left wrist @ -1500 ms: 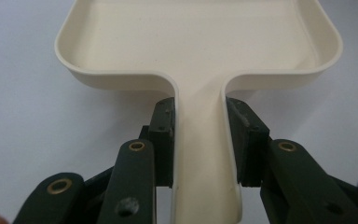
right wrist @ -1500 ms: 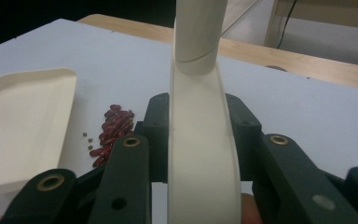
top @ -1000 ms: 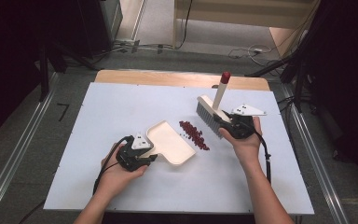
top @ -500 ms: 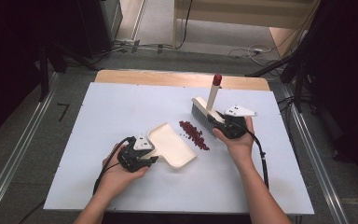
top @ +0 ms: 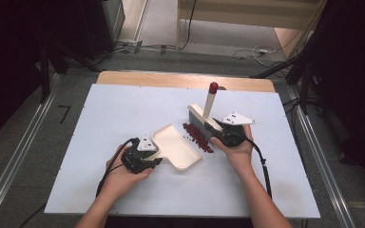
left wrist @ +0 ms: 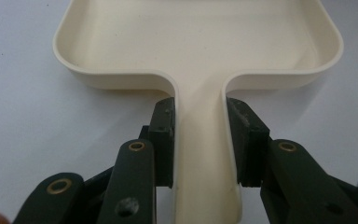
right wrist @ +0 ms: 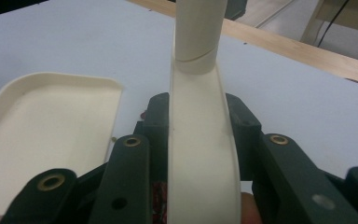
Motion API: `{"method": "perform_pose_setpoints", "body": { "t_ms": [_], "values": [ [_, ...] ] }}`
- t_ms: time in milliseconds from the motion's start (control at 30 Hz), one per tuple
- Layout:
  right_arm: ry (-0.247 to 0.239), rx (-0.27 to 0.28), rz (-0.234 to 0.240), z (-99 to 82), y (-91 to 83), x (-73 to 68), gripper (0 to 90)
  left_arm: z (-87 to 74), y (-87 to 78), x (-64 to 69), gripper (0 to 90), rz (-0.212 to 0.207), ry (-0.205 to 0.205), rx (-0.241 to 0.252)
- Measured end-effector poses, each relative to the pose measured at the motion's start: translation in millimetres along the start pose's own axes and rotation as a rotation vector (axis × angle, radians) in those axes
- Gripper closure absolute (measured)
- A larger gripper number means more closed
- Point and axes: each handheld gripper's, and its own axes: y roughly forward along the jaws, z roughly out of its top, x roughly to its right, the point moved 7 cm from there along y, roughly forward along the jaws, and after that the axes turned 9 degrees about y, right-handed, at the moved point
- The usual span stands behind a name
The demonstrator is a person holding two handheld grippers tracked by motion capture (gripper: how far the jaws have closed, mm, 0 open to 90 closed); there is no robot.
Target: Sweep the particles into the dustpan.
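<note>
Fingers (left wrist: 168,135) of the left gripper (top: 140,159) are clamping the dustpan (top: 177,147) handle; the right gripper (top: 228,135) is gripping the brush (top: 200,118). Beans (top: 198,137) between them on the worktop (top: 123,104) are best being swept low, panward.

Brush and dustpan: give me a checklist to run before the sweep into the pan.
1. Left tongs clamped on the cream plastic dustpan handle: ok.
2. Right tongs clamped on the cream brush with the red-tipped handle: ok.
3. Small dark red beads lie between brush and pan: ok.
4. Pan tray free of beads: ok.
5. Pan's front lip flat on the white table: cannot tell.
</note>
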Motion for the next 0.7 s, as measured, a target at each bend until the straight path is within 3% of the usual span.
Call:
{"method": "perform_pose_setpoints", "body": {
  "t_ms": [400,700],
  "values": [
    [-0.075,-0.012,0.029,-4.9,-1.7,-24.8,64.7,1.8,3.3,0.7,66.4,0.0,0.005,-0.004],
    [-0.136,-0.018,0.073,-7.1,-5.2,-54.5,64.6,1.8,3.7,0.8,66.4,0.0,0.005,-0.005]
  ]
}}
